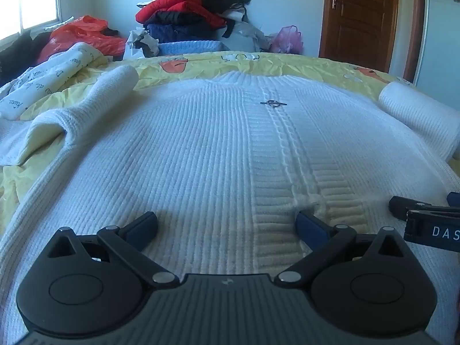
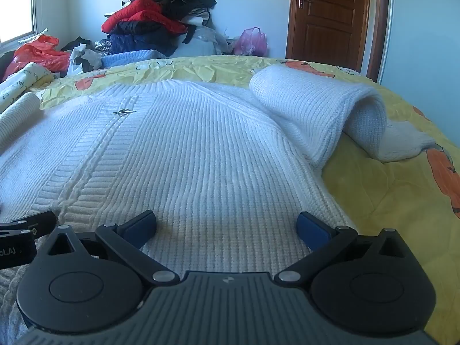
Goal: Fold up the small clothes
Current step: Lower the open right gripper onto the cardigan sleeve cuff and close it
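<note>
A white ribbed knit cardigan (image 1: 201,149) lies flat on the yellow bedspread (image 1: 302,63), front up, with a small metal clasp (image 1: 273,103) on its centre band. Its left sleeve (image 1: 83,109) lies crumpled out to the side. The right sleeve (image 2: 325,109) is doubled over beside the body (image 2: 187,158). My left gripper (image 1: 227,224) hovers open over the hem, left of the button band, nothing between its blue pads. Over the hem's right half my right gripper (image 2: 227,225) is open and empty too. Each gripper shows at the edge of the other's view.
A tall pile of red, black and navy clothes (image 1: 189,8) stands past the bed's far edge, with a red plastic bag (image 1: 83,34) and a pink bag (image 1: 287,38) beside it. A printed white cloth (image 1: 49,77) lies at far left. A brown door (image 1: 359,14) is at back right.
</note>
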Tool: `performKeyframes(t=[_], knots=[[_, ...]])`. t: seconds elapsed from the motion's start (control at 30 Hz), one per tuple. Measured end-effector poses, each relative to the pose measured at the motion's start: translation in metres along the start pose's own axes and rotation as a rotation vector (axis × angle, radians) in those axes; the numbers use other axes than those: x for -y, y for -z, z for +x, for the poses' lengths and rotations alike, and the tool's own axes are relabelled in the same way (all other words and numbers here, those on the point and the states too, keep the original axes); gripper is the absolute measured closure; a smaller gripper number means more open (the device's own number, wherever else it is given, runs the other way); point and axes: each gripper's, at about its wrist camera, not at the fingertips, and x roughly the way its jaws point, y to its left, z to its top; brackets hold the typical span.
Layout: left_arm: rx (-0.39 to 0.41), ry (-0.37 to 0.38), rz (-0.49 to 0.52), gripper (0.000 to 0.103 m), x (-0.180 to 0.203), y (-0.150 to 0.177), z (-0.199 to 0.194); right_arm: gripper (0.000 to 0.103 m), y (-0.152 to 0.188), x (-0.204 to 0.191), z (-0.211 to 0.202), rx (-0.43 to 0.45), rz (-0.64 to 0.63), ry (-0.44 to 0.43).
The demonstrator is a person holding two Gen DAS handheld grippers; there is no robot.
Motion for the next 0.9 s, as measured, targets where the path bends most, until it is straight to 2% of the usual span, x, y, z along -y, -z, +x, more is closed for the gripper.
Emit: performKeyframes(t=[0.57,0.63,0.77,0.87,0.9], knots=[[-0.007,-0.004,0.007,0.0,0.003,-0.002,0.003,0.0,0.002,-0.001,0.001,-0.001,-0.001,0.0],[-0.006,-0.003,0.008,0.0,0.003,-0.002,0.004,0.001,-0.001,0.003,-0.001,-0.017,-0.012,-0.027],[-0.002,0.002,0.005,0.0,0.002,-0.001,0.003,0.001,-0.011,0.025,-0.008,-0.047,-0.008,-0.121],[-0.002,0.002,0.005,0.0,0.001,-0.001,0.003,0.0,-0.026,0.061,-0.015,0.007,0.037,-0.176],[-0.002,0.002,0.005,0.0,0.001,-0.001,0.003,0.0,-0.03,0.076,-0.015,0.031,0.069,-0.168]])
